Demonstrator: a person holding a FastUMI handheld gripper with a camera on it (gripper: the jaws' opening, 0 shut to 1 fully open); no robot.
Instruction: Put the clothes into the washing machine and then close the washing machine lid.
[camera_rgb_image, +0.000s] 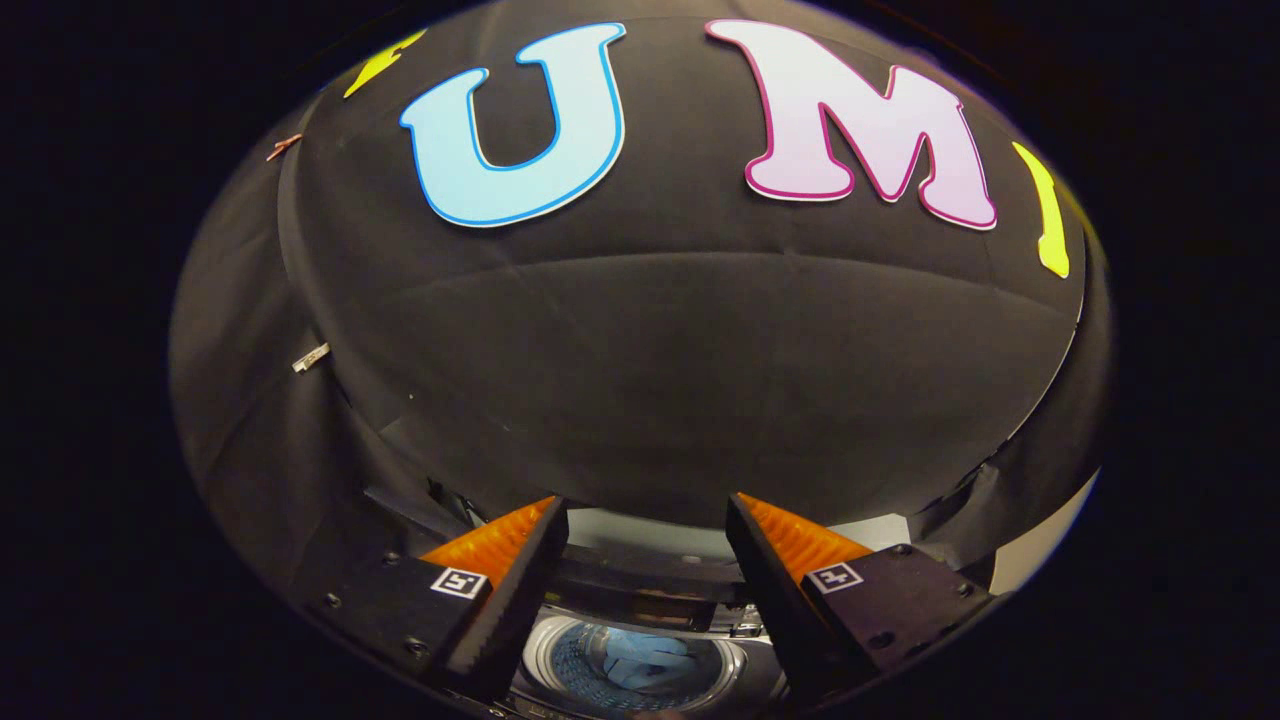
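Observation:
My gripper (645, 520) is open, its two fingers spread wide with nothing between them. Below and between the fingers lies the washing machine (640, 590), seen from above with its round drum opening uncovered. A light blue piece of clothing (640, 662) rests inside the drum. The machine's lid (640, 530) stands raised at the back, showing as a pale panel just beyond the fingertips. The gripper hovers above the machine and touches neither it nor the clothing.
The booth's black cloth wall (680, 350) rises close behind the machine. A pale strip of surface (1040, 545) shows past the right finger. Folds of black cloth (250, 430) hang to the left.

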